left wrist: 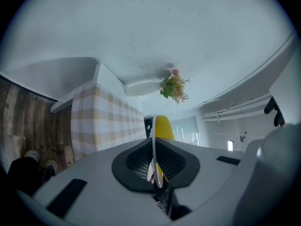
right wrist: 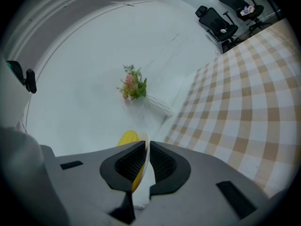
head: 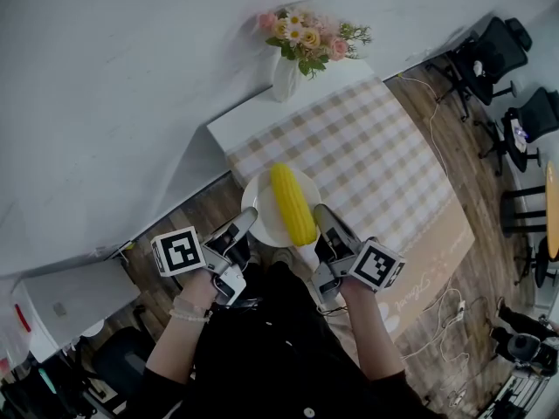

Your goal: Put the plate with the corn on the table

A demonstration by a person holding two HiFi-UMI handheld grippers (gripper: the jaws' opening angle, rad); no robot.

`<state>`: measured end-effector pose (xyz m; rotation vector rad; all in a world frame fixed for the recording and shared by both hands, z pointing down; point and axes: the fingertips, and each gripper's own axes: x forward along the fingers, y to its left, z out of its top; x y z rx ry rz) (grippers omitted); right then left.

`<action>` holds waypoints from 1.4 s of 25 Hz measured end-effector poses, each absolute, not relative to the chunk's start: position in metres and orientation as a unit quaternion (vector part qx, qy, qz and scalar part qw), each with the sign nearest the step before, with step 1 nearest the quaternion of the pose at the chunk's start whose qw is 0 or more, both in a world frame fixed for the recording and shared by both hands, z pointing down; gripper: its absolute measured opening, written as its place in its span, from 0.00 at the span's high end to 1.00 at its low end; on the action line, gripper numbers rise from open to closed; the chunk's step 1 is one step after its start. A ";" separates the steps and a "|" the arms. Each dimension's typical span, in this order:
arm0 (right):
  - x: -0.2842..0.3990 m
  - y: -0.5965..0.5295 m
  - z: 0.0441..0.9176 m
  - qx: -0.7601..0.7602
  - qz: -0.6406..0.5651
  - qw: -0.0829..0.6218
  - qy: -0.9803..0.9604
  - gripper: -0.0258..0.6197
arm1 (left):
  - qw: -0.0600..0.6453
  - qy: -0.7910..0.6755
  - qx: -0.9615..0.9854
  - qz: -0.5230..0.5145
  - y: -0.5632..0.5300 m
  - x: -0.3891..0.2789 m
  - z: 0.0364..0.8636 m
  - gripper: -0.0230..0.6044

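A white plate [head: 262, 206] carries a yellow corn cob [head: 293, 203] and hangs above the near corner of the checked table [head: 367, 160]. My left gripper [head: 247, 221] is shut on the plate's left rim, my right gripper [head: 321, 217] on its right rim. In the left gripper view the plate [left wrist: 154, 147] shows edge-on between the jaws with the corn [left wrist: 163, 127] behind it. The right gripper view has the plate [right wrist: 144, 173] pinched between the pads and the corn [right wrist: 129, 138] just left of it.
A white vase of flowers [head: 297, 51] stands at the table's far corner by the wall. Office chairs [head: 489, 55] and cables [head: 445, 312] lie on the wooden floor to the right. A grey cabinet [head: 65, 299] sits at lower left. The person's feet are below the plate.
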<state>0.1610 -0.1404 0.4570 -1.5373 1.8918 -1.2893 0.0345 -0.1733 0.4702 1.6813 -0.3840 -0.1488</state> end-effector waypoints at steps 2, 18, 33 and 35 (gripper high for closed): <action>0.164 -0.143 0.460 -0.547 -0.463 0.188 0.672 0.87 | 0.647 -0.174 0.740 -0.061 -0.177 0.037 0.473 0.93; 0.188 -0.175 0.515 -0.547 -0.502 0.119 0.659 0.87 | 0.628 -0.219 0.746 -0.025 -0.211 0.054 0.514 0.93; 0.209 -0.201 0.565 -0.555 -0.519 0.075 0.646 0.87 | 0.640 -0.241 0.730 0.001 -0.236 0.075 0.564 0.93; 0.210 -0.204 0.570 -0.556 -0.518 0.068 0.646 0.86 | 0.643 -0.243 0.726 0.001 -0.239 0.076 0.569 0.93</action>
